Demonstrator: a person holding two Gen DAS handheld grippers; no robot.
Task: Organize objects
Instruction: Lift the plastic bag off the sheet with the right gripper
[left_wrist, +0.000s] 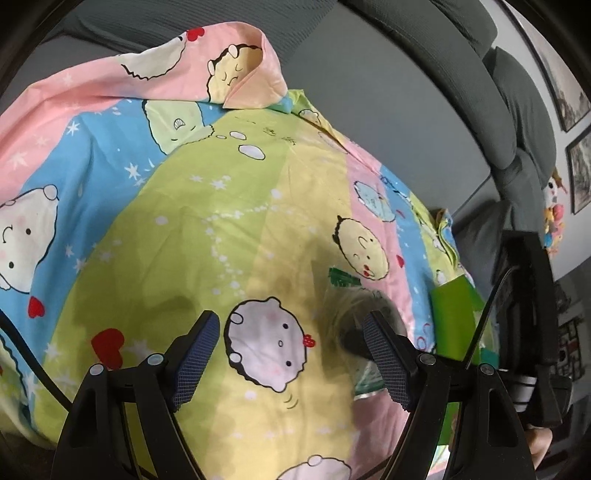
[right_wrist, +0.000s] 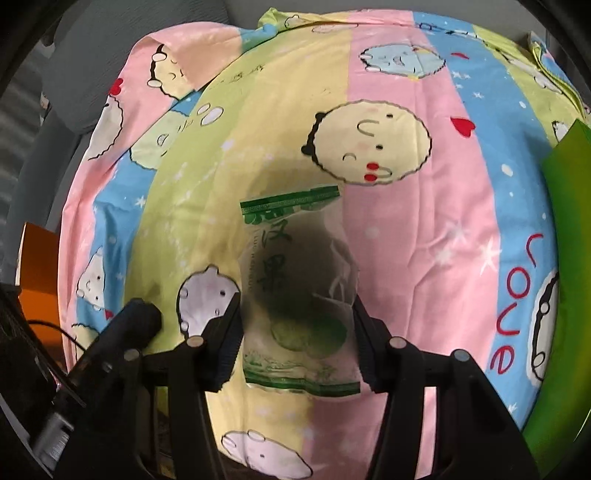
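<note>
Right gripper (right_wrist: 295, 332) straddles the snack packet (right_wrist: 299, 295) on the cartoon bedsheet (right_wrist: 424, 240); contact unclear. Left gripper (left_wrist: 291, 354) apart, empty. Packet likely light, crinkly, slippery: grip the side edges.

- A grey sofa (left_wrist: 388, 110) with dark grey back cushions (left_wrist: 517, 110).
- Pale wall (left_wrist: 565, 155) behind it, hung with framed pictures (left_wrist: 581, 170).
- Soft, even daylight.

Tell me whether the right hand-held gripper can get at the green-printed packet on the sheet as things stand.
Probably yes. The right hand-held gripper already straddles the packet, one finger at each side edge, and nothing lies on top of it. The packet rests flat on the cartoon sheet, so the fingers may catch cloth too.
</note>
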